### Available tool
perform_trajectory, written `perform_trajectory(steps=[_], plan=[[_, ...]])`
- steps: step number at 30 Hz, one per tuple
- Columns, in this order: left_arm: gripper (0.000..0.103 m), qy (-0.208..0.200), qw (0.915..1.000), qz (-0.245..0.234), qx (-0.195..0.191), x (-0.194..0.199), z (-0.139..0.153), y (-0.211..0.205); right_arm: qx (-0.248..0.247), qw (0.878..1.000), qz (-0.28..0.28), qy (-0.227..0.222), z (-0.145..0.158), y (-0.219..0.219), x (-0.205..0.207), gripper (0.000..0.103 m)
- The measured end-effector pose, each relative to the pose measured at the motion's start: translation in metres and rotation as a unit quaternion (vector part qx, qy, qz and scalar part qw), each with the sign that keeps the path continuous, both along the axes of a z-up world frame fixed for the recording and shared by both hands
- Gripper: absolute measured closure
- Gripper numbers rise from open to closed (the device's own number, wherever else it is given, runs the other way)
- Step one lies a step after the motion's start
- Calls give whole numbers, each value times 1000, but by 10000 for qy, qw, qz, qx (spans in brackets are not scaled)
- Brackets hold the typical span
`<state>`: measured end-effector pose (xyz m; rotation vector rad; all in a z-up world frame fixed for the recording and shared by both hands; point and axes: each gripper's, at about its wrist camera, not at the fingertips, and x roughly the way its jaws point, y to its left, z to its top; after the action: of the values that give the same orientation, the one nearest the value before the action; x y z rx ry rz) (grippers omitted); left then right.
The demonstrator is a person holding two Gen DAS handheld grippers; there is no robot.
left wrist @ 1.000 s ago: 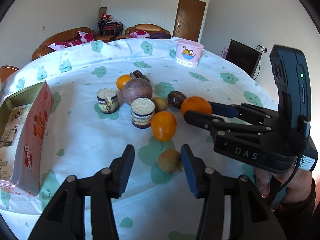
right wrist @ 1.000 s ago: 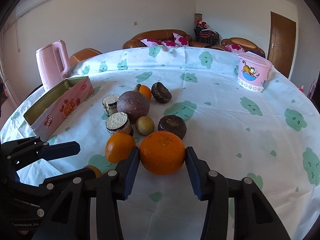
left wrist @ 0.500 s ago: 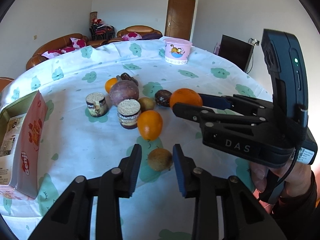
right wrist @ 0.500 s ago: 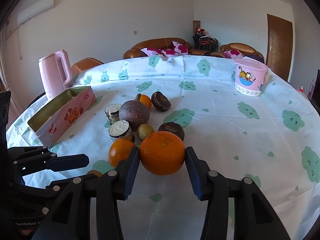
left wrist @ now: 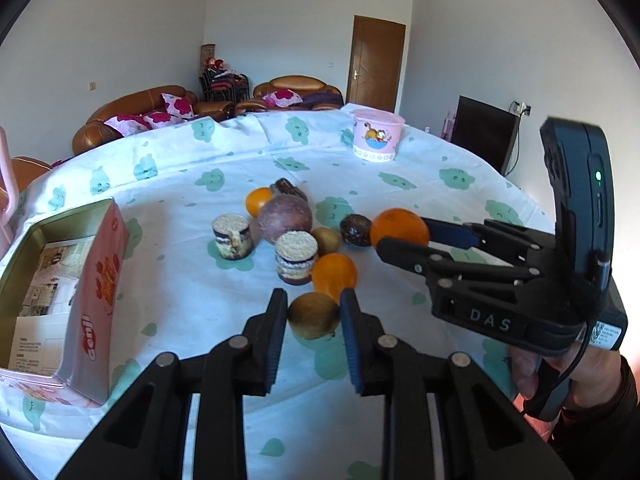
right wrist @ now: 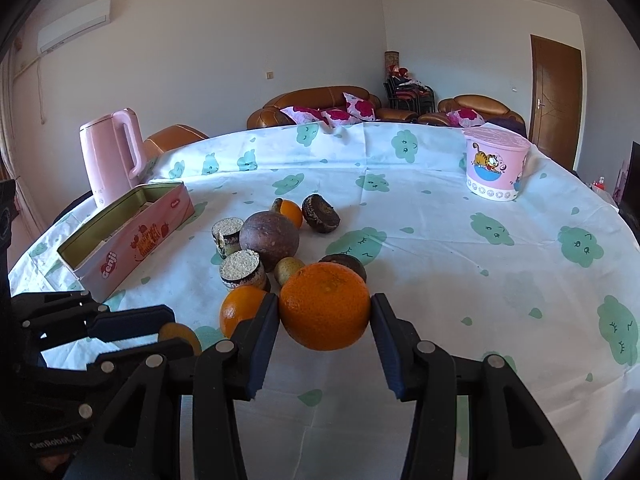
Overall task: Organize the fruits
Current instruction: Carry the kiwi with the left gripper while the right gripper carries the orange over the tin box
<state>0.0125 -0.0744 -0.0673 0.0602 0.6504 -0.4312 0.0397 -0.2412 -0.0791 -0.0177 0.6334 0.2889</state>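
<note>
My left gripper is shut on a small brown-yellow fruit and holds it above the tablecloth. My right gripper is shut on a large orange, lifted off the table; it also shows in the left wrist view. On the cloth lie another orange, a big purple fruit, a small orange, a small green-brown fruit, two dark wrinkled fruits and two round cakes.
An open pink tin box stands at the left of the table. A pink Garfield tub stands at the far right. A pink kettle stands behind the tin. The table's near edge is just below the grippers.
My left gripper closed on the small brown fruit and lifted it. My right gripper rose a little with the large orange held.
</note>
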Motion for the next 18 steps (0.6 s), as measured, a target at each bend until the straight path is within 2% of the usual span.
perform_trajectory(steps=[4,9,18], plan=[[75,-365,9982,468,-21,1,13,24,76,9997,215,-47,4,11,-2,54],[75,-654,9931,974,47,5,22,50,-80,9980,594,-214,16,42,-5,54],[75,-981,9844,1454,130,4,35,77,-89,9931,1009,-592,45,83,-6,54]])
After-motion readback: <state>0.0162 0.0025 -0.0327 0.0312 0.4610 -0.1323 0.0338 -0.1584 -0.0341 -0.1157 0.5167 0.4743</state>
